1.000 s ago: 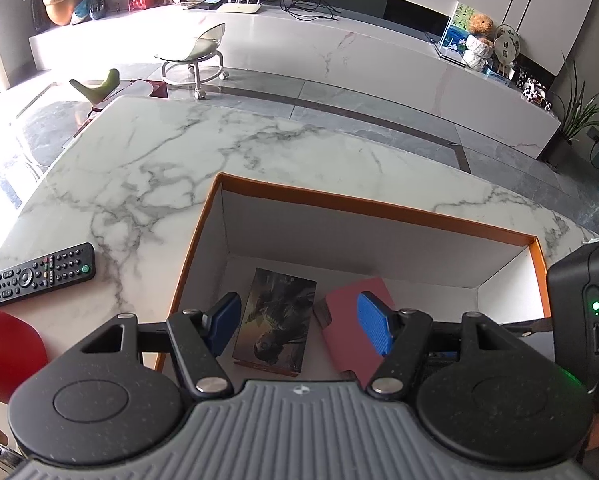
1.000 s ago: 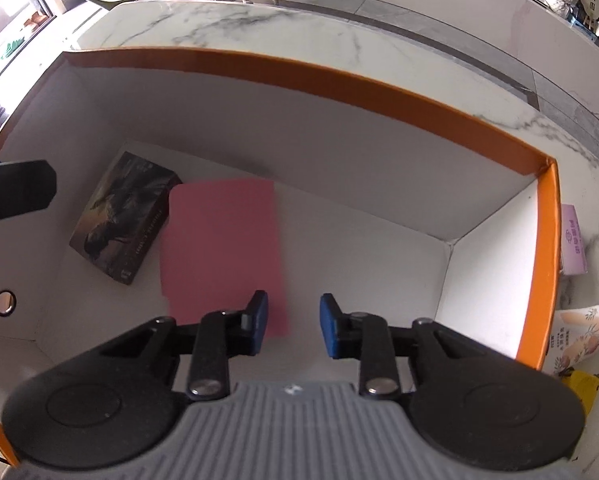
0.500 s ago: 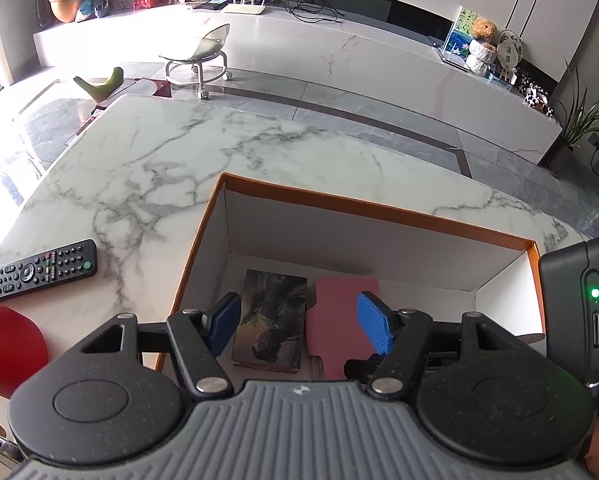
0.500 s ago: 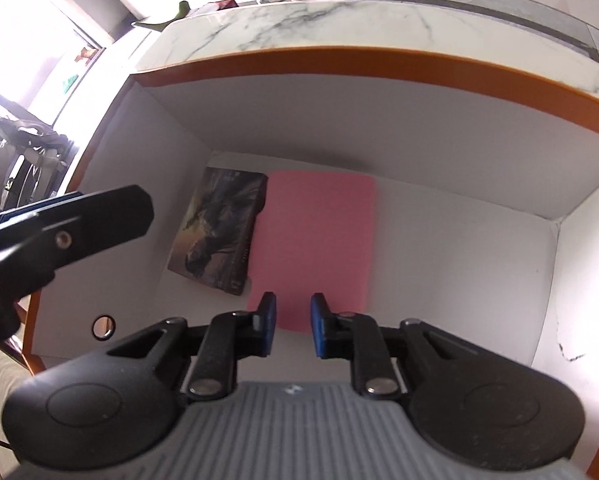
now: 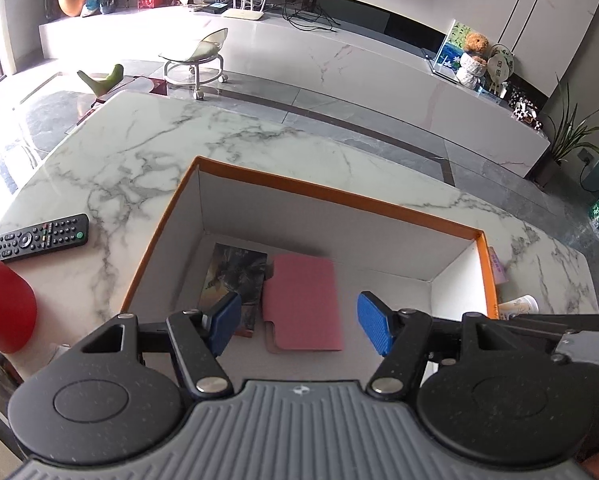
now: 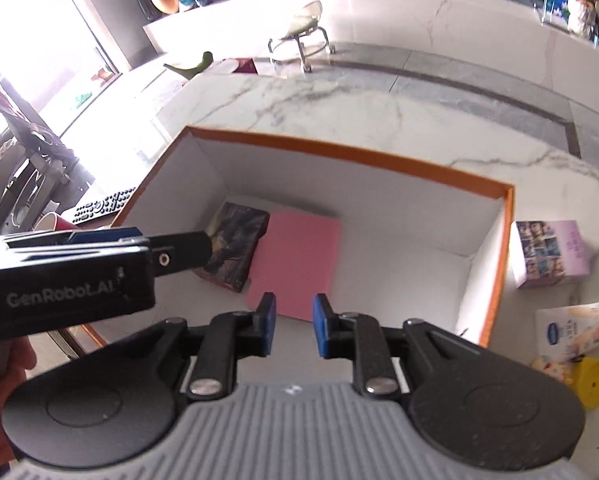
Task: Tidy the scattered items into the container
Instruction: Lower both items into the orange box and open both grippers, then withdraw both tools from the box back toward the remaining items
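White marble with grey veins makes up the counter (image 5: 147, 168), and on it stands a white box (image 5: 299, 224) with an orange rim, open at the top. Inside, on the box floor, a dark picture-covered book (image 5: 235, 276) lies beside a pink wallet (image 5: 303, 304), the two touching along one edge. Over the near side of the box the left gripper (image 5: 299, 322) hangs with its blue fingers (image 5: 373, 326) parted and nothing between them. To its right the right gripper (image 6: 293, 324) points down toward the box as well, its fingers drawn close together around no object, a narrow gap showing between the pads. Outside the box on the left lie a black remote control (image 5: 35, 238) and, nearer the edge, a red cup (image 5: 3, 308). Beyond the right wall of the box, still on the marble, are a lilac box with small photos (image 6: 549, 254), a white packet with a blue logo (image 6: 571, 334) and a yellow item (image 6: 591, 380) that is partly hidden by the gripper body.
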`<state>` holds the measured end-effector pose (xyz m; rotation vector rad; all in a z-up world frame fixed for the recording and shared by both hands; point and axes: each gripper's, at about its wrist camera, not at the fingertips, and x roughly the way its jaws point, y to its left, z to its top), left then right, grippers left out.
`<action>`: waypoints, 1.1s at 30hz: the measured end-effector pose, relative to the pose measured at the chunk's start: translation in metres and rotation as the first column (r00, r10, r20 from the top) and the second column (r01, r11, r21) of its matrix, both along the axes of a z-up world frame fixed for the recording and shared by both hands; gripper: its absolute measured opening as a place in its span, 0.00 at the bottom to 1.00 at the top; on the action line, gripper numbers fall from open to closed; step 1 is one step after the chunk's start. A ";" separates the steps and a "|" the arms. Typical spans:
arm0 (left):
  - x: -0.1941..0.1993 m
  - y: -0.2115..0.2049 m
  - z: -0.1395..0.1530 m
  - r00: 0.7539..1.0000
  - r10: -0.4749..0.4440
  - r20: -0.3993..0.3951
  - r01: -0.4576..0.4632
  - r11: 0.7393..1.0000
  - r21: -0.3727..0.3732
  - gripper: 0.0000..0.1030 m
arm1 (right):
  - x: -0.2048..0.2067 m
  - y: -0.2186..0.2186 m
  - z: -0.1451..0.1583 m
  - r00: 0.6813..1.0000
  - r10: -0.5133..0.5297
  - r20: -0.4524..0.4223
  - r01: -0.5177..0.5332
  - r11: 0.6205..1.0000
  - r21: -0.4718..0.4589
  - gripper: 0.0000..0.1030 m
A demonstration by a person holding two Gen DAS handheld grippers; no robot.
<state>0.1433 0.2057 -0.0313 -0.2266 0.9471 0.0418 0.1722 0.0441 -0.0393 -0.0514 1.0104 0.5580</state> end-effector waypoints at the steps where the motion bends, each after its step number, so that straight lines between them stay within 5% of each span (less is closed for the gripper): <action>1: -0.003 -0.004 0.001 1.000 -0.007 0.005 0.006 1.000 0.006 0.74 | -0.005 -0.005 0.006 1.000 0.000 0.017 0.000 1.000 -0.004 0.25; 7: -0.017 -0.026 0.004 0.999 -0.030 0.036 0.028 0.998 0.047 0.74 | -0.027 -0.031 0.025 0.996 -0.010 0.084 0.010 1.000 0.002 0.28; 13: -0.037 -0.067 0.014 0.990 -0.078 0.113 0.056 0.981 0.185 0.80 | -0.057 -0.056 0.032 0.988 -0.021 0.151 0.020 1.000 0.006 0.31; 20: -0.059 -0.102 0.045 0.981 -0.115 0.155 0.092 0.985 0.144 0.80 | -0.091 -0.089 0.043 0.970 -0.039 0.239 0.043 0.999 -0.015 0.31; 28: -0.086 -0.154 0.101 0.957 -0.161 0.241 0.120 0.977 0.177 0.82 | -0.132 -0.146 0.085 0.922 -0.085 0.379 0.097 0.995 -0.012 0.37; 33: -0.100 -0.195 0.114 0.942 -0.165 0.293 0.108 0.974 0.201 0.86 | -0.153 -0.180 0.101 0.877 -0.128 0.464 0.163 0.986 -0.036 0.55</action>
